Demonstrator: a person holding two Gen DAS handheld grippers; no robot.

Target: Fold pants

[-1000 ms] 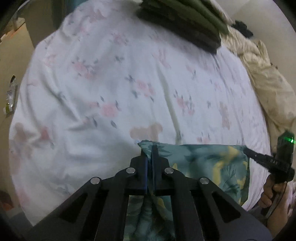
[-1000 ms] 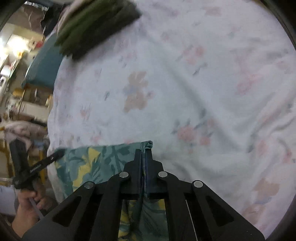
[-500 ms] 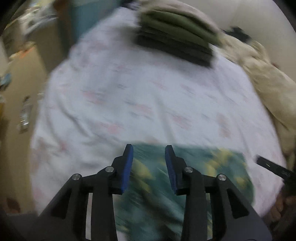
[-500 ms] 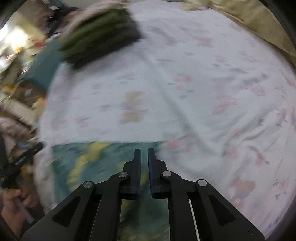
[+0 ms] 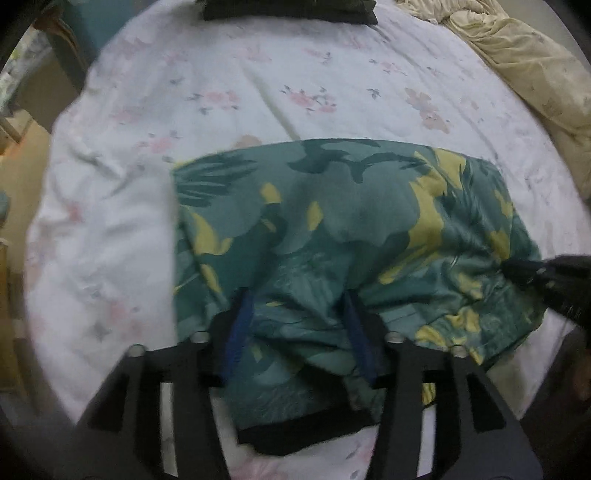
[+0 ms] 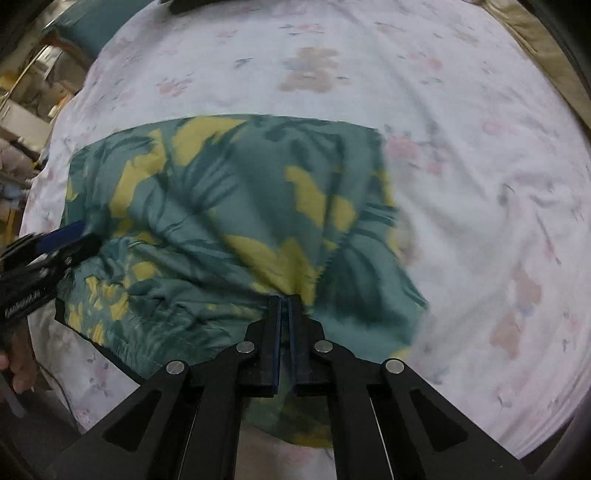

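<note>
The pants [image 5: 351, 221], teal with yellow leaf print, lie folded flat on a white floral bedsheet [image 5: 221, 103]; their black waistband [image 5: 303, 432] is at the near edge. My left gripper [image 5: 297, 310] points down over the near part, its jaws opening. Cloth bulges between the blue pads [image 5: 240, 325], which do not press on it. In the right wrist view my right gripper [image 6: 282, 302] is shut, and folds of the pants [image 6: 240, 192] run together at its tips. Each gripper shows in the other's view: the right gripper [image 5: 532, 273] and the left gripper [image 6: 70, 240].
A stack of dark green folded clothes [image 5: 288, 9] lies at the far end of the bed. A crumpled cream blanket [image 5: 535, 55] runs along the far right. The bed's left edge drops to the floor [image 5: 22, 166]. A hand [image 6: 18, 369] holds the left gripper.
Both grippers drew back toward the near edge, leaving the pants spread across the sheet. The left jaws opened and let go of the corner they pinched. The right jaws parted slightly, then closed again.
</note>
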